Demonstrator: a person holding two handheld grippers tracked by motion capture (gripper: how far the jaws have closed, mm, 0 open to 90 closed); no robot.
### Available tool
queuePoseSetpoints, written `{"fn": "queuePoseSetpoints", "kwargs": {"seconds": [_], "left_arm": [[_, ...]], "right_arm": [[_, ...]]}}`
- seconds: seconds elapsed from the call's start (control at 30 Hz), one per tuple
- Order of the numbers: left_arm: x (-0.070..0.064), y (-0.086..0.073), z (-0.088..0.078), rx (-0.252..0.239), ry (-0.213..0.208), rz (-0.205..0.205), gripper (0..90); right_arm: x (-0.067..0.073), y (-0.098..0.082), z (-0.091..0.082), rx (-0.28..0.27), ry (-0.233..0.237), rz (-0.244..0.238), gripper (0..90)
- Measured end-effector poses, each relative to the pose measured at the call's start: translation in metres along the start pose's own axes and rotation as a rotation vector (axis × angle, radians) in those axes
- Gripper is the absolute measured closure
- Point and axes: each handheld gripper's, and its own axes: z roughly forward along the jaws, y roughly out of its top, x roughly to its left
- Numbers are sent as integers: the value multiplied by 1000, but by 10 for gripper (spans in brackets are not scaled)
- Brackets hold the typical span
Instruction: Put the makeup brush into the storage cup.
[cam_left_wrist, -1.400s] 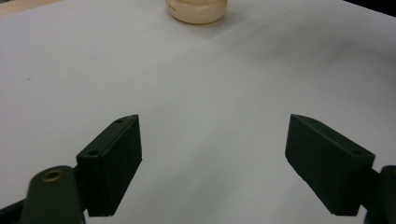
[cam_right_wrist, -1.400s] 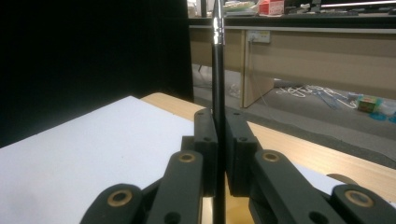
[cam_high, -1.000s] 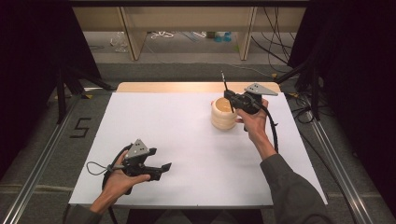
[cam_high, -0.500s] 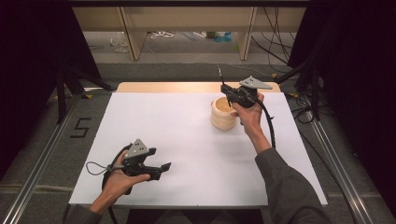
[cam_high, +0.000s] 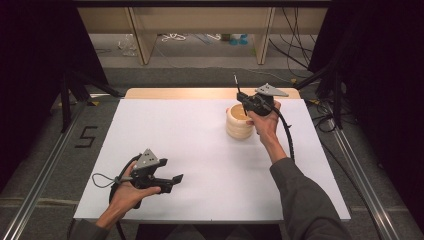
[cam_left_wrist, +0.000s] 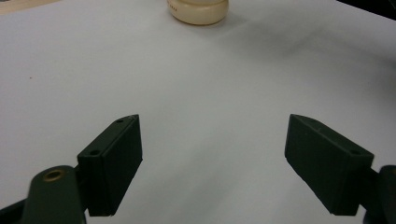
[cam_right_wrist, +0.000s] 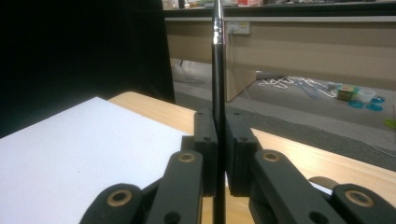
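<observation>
Right gripper (cam_high: 243, 100), upper centre-right of the high view, clamped on a thin black rod (cam_right_wrist: 217, 84) held upright above the cream holder (cam_high: 239, 123); left gripper (cam_high: 167, 181), lower left, jaws wide apart, empty. Likely risk: the rod slips or tilts in the narrow grip, or its lower end catches the holder's rim and tips it.

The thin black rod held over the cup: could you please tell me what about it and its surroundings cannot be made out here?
- Thin black rod: its top is cut off by the upper edge of the right gripper view; its lower end is hidden behind the right gripper.
- Rod's kind: too small in the high view to tell.
- Cream cup: its contents are hidden by the hand and gripper in the high view; its top is cut off in the left gripper view.
</observation>
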Motion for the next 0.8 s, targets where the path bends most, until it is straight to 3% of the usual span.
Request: {"fn": "queuePoseSetpoints", "kwargs": {"seconds": [0.8], "left_arm": [[0,0,-1,6,4,1,185]], "right_arm": [[-2,-10,7,16,-3,10,853]]}}
